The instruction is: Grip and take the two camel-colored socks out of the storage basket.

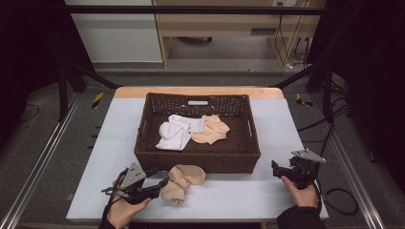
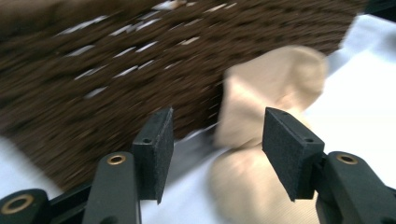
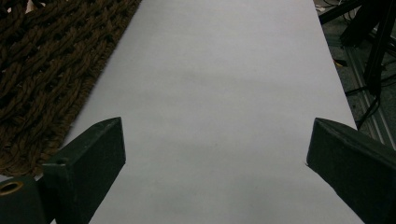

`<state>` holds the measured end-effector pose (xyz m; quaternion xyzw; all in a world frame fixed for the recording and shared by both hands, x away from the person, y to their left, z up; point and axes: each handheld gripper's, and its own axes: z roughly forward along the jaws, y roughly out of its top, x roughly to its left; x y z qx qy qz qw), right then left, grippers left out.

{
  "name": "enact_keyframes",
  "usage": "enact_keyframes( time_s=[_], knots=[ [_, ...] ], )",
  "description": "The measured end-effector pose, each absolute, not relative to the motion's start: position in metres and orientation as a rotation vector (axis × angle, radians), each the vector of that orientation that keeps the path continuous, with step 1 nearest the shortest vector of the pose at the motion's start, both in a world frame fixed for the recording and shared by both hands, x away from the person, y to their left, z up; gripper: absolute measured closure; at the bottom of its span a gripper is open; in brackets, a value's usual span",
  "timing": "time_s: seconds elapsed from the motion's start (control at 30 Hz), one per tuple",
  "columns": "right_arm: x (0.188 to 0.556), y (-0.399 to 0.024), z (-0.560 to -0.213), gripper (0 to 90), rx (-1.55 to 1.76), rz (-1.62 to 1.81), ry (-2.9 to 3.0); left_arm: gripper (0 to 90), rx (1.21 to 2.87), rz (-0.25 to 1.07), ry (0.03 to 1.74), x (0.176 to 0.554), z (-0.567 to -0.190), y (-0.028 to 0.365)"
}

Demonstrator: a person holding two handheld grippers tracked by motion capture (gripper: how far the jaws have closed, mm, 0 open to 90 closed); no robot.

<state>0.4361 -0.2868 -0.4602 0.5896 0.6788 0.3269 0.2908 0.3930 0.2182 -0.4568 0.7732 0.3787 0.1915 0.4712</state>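
Looking down, I see the beige sock [image 1: 182, 182] on the table [image 1: 239, 200] against the basket [image 1: 198, 161], just right of my spread left gripper [image 1: 161, 183], far from the idle, spread right gripper [image 1: 275, 168].

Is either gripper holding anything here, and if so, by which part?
Nothing is held. The left gripper stands open, with the beige sock on the table ahead of its pads, not pinched. The right gripper is open over bare table.
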Motion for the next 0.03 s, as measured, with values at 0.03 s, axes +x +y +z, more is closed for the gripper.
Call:
enact_keyframes(
  time_s=[0.03],
  knots=[
    [0.4361, -0.2869, -0.4598, 4.8, 1.568, 0.872, 1.81, 42.8, 1.894, 0.469, 0.928, 0.393, -0.4568, 0.2182]
  ],
)
